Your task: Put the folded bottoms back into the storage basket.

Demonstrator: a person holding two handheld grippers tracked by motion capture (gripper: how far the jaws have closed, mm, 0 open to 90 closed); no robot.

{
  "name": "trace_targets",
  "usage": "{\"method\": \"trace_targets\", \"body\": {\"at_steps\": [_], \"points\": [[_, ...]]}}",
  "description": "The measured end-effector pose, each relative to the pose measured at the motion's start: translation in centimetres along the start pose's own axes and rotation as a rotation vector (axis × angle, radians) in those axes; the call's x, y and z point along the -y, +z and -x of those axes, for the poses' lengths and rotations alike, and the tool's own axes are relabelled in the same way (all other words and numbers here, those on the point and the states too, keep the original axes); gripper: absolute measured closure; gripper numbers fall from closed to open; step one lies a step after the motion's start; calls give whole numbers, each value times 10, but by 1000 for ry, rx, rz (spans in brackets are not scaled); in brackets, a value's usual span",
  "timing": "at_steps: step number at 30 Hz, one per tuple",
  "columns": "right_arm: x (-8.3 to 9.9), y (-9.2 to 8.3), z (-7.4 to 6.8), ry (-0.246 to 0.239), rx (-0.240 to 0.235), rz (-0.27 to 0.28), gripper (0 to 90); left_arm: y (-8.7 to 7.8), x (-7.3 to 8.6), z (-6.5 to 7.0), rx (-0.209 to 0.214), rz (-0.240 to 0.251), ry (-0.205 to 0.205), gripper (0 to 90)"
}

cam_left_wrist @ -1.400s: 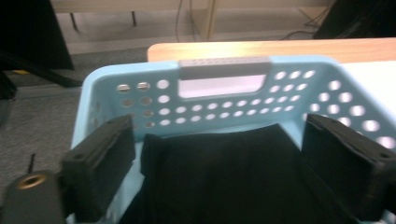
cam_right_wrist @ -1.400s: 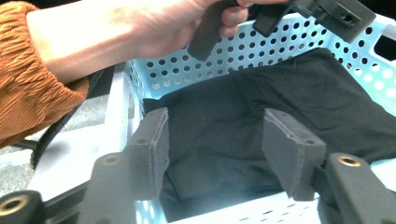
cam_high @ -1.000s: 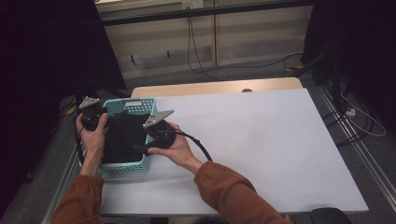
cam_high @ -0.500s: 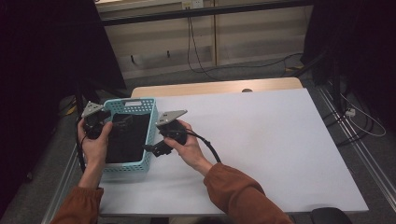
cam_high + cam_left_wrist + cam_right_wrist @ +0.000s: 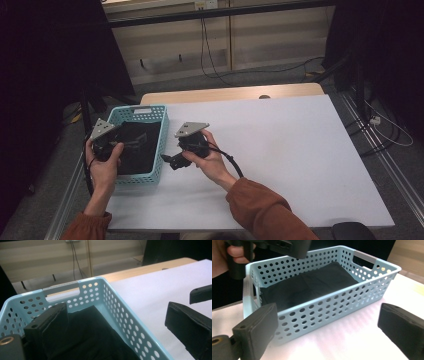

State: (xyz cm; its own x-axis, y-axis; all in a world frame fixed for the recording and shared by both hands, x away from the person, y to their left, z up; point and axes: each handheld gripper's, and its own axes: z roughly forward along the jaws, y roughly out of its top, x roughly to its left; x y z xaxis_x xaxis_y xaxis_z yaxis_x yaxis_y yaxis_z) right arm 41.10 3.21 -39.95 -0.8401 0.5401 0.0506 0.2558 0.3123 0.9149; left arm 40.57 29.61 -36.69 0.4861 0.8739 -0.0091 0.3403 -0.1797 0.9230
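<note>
Blue basket (image 5: 322, 307) holding black cloth (image 5: 309, 287), holed side facing right tongs (image 5: 329, 330)

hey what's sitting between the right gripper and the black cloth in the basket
The near perforated wall of the light blue basket stands between the right gripper and the black cloth, after a bare strip of white table. The right gripper view shows it.

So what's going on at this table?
A person sits at a white table with a handheld gripper in each hand. A light blue perforated basket near the table's left edge holds a folded black cloth. The left gripper hovers over the basket, the right gripper beside it. Both are open and empty.
</note>
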Motion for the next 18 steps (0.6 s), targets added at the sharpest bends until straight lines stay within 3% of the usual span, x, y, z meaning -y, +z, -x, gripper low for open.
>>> {"method": "trace_targets", "body": {"at_steps": [6, 18], "points": [[10, -7, 3, 24, 9, 1, 49, -7, 9, 9, 14, 3, 5, 52], [24, -36, 7, 38, 99, 16, 46, -21, 19, 38, 61, 33, 13, 48]]}}
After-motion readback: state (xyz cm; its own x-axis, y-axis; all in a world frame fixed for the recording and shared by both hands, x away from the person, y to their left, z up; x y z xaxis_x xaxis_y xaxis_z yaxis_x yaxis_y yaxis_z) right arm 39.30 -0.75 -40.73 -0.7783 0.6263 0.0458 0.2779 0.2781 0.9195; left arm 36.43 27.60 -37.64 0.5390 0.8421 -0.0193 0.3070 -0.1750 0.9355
